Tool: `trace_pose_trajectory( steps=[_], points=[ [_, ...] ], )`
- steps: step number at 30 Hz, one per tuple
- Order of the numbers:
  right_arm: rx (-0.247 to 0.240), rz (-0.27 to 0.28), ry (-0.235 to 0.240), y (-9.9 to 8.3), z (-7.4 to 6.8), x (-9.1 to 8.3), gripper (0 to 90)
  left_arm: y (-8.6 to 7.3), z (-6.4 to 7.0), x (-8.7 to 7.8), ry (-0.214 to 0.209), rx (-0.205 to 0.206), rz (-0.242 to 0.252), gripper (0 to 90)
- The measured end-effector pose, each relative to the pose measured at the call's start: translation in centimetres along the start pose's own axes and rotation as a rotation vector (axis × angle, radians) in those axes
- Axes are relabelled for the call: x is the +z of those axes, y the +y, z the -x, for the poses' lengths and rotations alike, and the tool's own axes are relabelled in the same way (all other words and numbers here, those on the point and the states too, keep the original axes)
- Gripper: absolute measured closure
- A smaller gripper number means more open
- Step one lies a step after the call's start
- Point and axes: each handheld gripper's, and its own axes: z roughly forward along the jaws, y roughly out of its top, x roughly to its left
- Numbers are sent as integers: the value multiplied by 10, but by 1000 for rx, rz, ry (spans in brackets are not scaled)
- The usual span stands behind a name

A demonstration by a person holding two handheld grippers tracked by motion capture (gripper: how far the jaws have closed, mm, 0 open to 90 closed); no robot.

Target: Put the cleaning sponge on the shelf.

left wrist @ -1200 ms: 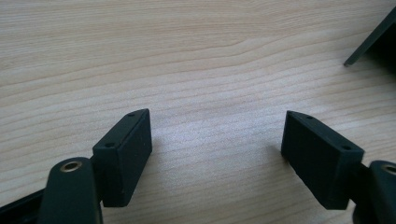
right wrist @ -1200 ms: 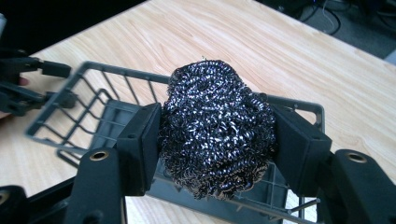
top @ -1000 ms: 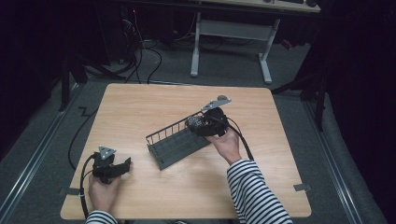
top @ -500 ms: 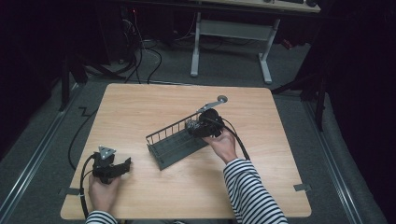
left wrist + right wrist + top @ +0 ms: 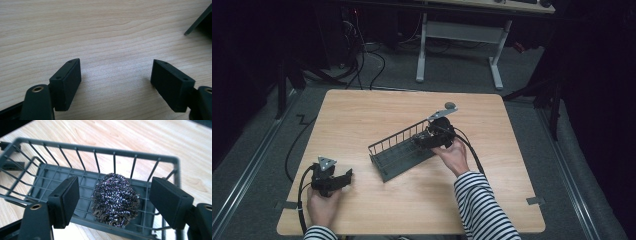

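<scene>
Observed at the near right end of the wire basket (image 5: 404, 150): right gripper (image 5: 432, 139), jaws spread wide and holding nothing. Seen in the right gripper view: steel wool scourer (image 5: 115, 199) resting on the basket floor (image 5: 62, 180), between the two jaw pads but touching neither, set close to the end wall. Compared with a second ago: right gripper then at the far right corner of the basket with its grey plate raised; half a second ago, lowered and drawn in toward the basket; now level with the basket's end and angled along its length. Basket itself unchanged in place and angle on the bench (image 5: 362, 115) throughout. Judged from this: scourer deposited and released, placement step effectively done, retreat of the right hand (image 5: 455, 156) the likely remainder. Risk noted: wire strands possibly catching on a pad during withdrawal, dragging the scourer against the rail. Left gripper (image 5: 337, 179) parked near the front left corner of the bench, held by the left hand (image 5: 323, 206), unchanged in position across all three moments. Confirmed in the left gripper view: jaws wide apart, bare wood grain (image 5: 107, 45) between them, nothing gripped, a dark corner of the basket (image 5: 200, 20) just at the upper right edge. No part played by the left side in the present step.
</scene>
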Motion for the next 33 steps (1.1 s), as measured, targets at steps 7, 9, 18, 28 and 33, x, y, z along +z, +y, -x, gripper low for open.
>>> trace_pose_trajectory(
  steps=[7,9,18,28,33],
  points=[
    [11,42,-22,-1,2,-21,308,0,0,0,2,3,-1,249],
    [14,56,-20,-2,3,-25,318,0,0,0,2,4,-2,249],
    [44,97,-42,-15,10,-51,338,0,0,0,2,4,-2,249],
    [88,163,-70,-46,24,-91,350,0,0,0,2,4,-2,249],
    [99,178,-82,-57,27,-104,350,0,0,0,2,4,-2,249]
  ],
)
